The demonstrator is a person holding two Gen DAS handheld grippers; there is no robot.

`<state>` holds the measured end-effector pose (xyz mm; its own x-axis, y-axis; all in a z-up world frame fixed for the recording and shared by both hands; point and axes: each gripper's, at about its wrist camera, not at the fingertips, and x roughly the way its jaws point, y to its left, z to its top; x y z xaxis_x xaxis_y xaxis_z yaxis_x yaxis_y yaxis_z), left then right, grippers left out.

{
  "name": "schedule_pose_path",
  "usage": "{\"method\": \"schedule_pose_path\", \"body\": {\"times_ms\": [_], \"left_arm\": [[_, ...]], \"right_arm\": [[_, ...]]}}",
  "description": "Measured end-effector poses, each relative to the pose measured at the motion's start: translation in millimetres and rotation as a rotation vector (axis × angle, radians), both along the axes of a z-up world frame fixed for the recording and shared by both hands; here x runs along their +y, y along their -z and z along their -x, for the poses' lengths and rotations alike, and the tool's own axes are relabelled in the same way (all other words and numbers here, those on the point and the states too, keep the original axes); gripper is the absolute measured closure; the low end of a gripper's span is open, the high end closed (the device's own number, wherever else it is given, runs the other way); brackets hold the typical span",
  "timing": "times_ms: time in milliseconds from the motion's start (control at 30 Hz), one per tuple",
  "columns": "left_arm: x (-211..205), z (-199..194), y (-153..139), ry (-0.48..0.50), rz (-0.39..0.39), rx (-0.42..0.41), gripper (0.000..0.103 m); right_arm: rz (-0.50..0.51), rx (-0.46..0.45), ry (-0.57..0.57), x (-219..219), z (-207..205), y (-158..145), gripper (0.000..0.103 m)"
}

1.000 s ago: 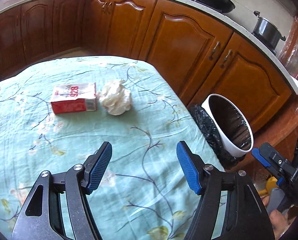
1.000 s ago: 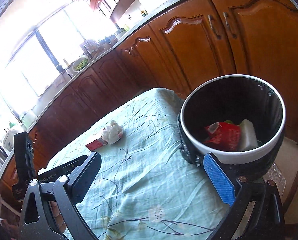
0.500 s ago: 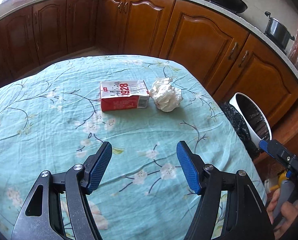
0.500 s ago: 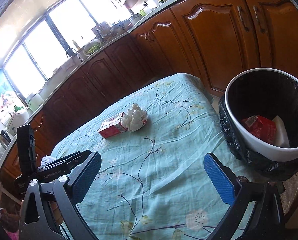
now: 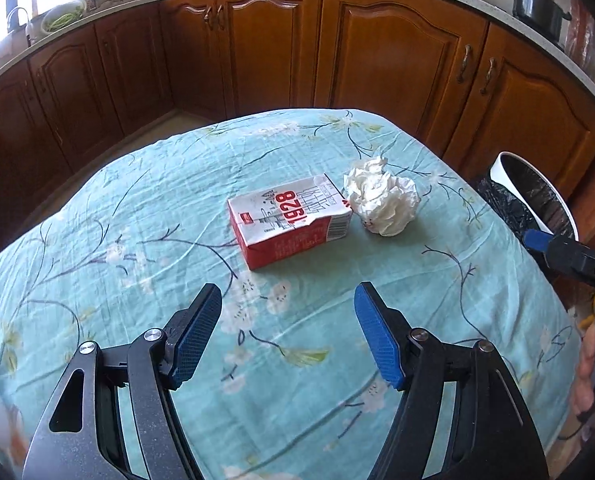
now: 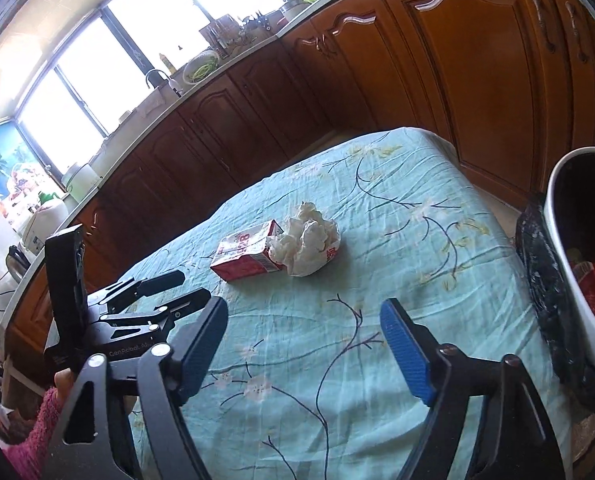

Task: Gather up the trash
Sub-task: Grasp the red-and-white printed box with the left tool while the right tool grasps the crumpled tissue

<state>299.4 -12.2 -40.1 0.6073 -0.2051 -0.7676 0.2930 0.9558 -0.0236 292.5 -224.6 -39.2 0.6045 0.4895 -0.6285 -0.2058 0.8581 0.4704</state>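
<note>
Left wrist: carton flat, long axis left-right; both hand-held grippers agape, empty.

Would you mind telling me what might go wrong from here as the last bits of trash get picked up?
1. The carton and the crumpled paper touch, so closing the open left gripper on one may knock the other away.
2. The bin stands off the table's edge; a short drop could land on the floor.
3. The open right gripper is close to the left one, so they might collide.
</note>
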Motion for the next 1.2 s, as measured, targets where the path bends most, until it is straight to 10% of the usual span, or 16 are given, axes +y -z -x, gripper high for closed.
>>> {"method": "schedule_pose_path", "body": {"times_ms": [500, 667, 833, 1200], "left_arm": [[-18.0, -79.4, 6.3, 0.329, -0.159, 0.004, 0.018], [-25.1, -86.7, 23.0, 0.375, -0.187, 0.056, 0.018], [-29.9, -78.0, 28.7, 0.363, -0.202, 0.042, 0.030], [-35.7, -23.5, 20.4, 0.217, -0.149, 0.111, 0.043]], "right_arm": [[-0.039, 0.122, 0.008, 14.5, -87.4, 34.8, 0.035], [-0.053, 0.132, -0.013, 21.7, -92.7, 40.7, 0.057], [0.004, 0.093, -0.028, 28.6, -78.8, 30.9, 0.079], [-0.068, 0.050, 0.023, -20.9, -20.5, 14.3, 0.082]]}}
